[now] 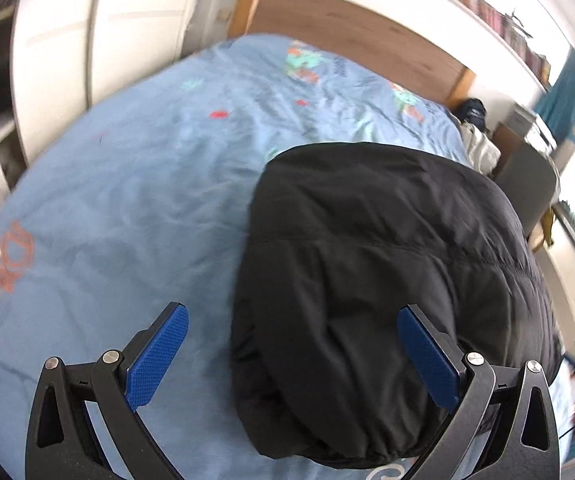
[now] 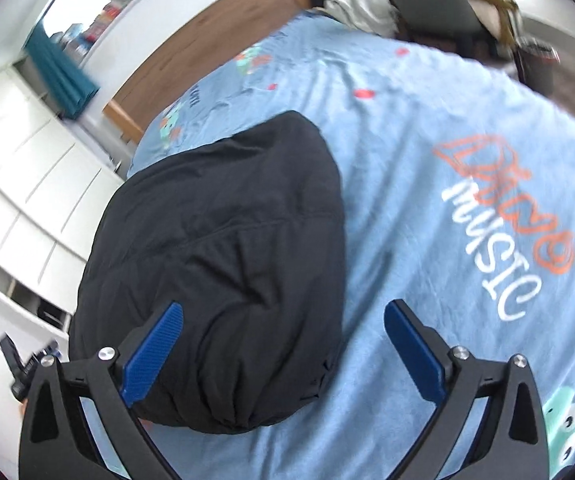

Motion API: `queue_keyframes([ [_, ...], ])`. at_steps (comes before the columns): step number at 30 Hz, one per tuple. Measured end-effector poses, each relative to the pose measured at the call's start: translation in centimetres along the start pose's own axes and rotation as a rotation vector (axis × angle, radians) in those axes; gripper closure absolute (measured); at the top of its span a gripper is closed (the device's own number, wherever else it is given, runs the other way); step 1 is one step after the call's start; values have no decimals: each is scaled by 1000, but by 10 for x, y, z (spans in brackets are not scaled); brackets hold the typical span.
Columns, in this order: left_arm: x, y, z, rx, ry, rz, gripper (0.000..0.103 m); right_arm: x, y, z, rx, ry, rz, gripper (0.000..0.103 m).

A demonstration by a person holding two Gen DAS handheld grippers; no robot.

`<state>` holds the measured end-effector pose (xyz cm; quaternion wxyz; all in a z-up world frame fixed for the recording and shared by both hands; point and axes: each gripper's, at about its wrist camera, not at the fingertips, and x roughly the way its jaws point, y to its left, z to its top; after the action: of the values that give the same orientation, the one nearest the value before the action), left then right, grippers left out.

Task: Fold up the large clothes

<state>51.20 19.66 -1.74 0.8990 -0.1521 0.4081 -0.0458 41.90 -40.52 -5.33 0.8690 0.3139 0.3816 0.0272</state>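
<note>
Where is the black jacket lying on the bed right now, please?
The black jacket lies bundled on the light blue bedspread, on the side toward the white cupboards, in front of both open grippers and short of the wooden headboard.

**Jacket on the bed, your grippers above its near end**

You have the black padded jacket (image 1: 387, 280) lying folded on the light blue printed bedcover (image 1: 127, 200). Your left gripper (image 1: 293, 354) hangs over the jacket's near left edge, your right gripper (image 2: 283, 352) over its near right edge. Behind the bed stands the wooden headboard (image 1: 347, 28). In the left wrist view, the white wardrobe (image 1: 67, 60) is left of the bed, and the grey chair (image 1: 527, 184) is right of it.
</note>
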Motion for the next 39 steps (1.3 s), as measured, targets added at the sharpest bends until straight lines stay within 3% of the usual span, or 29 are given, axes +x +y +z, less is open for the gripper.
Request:
queue_keyframes([
  [5,19,16,-3,-67,56,-50,1,26,-14,1,95,42,54,1],
  [15,58,17,14,-83,150,-105,1,60,-14,29,109,54,65,1],
  [19,72,22,7,-121,193,-163,1,78,-22,23,149,118,112,1],
  [23,81,30,-13,-149,228,-196,1,106,-29,-3,180,238,162,1],
  [26,88,37,-21,-180,253,-227,1,119,-33,-6,224,252,200,0],
  [33,111,44,-33,-259,285,-374,1,149,-29,0,253,273,322,0],
  [39,120,37,-39,-277,348,-602,1,169,-17,-1,268,285,502,0],
])
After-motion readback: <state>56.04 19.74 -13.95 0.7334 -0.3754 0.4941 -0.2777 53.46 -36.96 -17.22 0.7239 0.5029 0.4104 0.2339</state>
